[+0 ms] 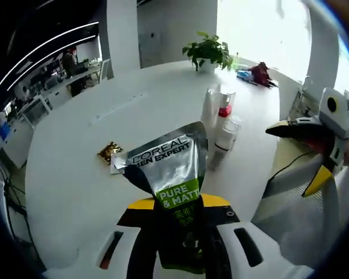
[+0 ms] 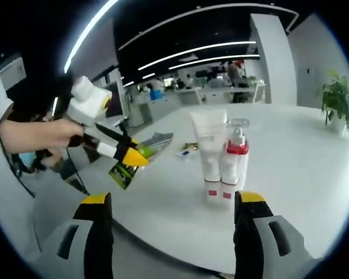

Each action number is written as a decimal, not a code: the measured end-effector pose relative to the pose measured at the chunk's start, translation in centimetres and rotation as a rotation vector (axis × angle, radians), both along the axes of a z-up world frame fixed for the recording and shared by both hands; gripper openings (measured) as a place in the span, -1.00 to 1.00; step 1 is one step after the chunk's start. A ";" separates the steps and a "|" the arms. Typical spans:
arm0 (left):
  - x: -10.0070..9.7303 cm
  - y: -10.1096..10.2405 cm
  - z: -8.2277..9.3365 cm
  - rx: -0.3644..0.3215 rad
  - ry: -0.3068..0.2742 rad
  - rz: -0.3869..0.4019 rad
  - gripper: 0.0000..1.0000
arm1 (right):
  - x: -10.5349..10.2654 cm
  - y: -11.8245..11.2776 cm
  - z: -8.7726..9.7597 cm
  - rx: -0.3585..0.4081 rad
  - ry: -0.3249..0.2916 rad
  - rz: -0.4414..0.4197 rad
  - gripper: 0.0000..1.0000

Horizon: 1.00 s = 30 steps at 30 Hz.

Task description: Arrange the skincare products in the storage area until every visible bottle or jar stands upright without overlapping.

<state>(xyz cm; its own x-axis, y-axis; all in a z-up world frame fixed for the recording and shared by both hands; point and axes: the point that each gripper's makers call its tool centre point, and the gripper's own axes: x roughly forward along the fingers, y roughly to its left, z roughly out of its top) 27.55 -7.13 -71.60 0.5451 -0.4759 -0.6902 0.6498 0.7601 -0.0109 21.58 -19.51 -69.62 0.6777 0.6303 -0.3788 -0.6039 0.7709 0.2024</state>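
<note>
While clamped in left gripper [image 1: 177, 224] fingers: silver tube [image 1: 171, 174], raised off bench [image 1: 70, 168]. Right gripper [image 2: 170, 218] fingers spread, empty, facing upright white tube [image 2: 208, 154] touching pump bottle [image 2: 234, 163].

One silver tube [image 1: 173, 168], one white tube [image 2: 209, 148], one pump bottle [image 2: 232, 165], one plant [image 1: 208, 51].

The left gripper view looks down across the table [image 1: 75, 174] from just above its near edge, facing the plant [image 1: 208, 51] and windows. The right gripper view sits low at the table [image 2: 291, 168] edge, facing the office. Both views share the bottles [image 1: 220, 125] [image 2: 221, 157], close ahead.
</note>
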 end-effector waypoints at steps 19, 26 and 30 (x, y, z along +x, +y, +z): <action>-5.6 -3.5 3.1 -0.087 -0.064 -0.064 -0.57 | -0.5 2.9 3.6 0.284 0.089 0.114 0.51; -7.1 -5.5 3.9 -0.115 -0.086 -0.144 -0.57 | -0.5 4.5 4.8 0.371 0.113 0.178 0.16; -7.4 -6.5 4.3 -0.127 -0.095 -0.171 -0.57 | -0.3 5.0 5.0 0.413 0.146 0.211 -0.14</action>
<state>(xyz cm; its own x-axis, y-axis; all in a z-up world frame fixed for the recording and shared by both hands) 20.17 -13.63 -67.33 0.5086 -0.6466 -0.5685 0.7717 0.6351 -0.0319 21.27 -14.51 -64.59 0.4770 0.8661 -0.1493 -0.6811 0.4716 0.5600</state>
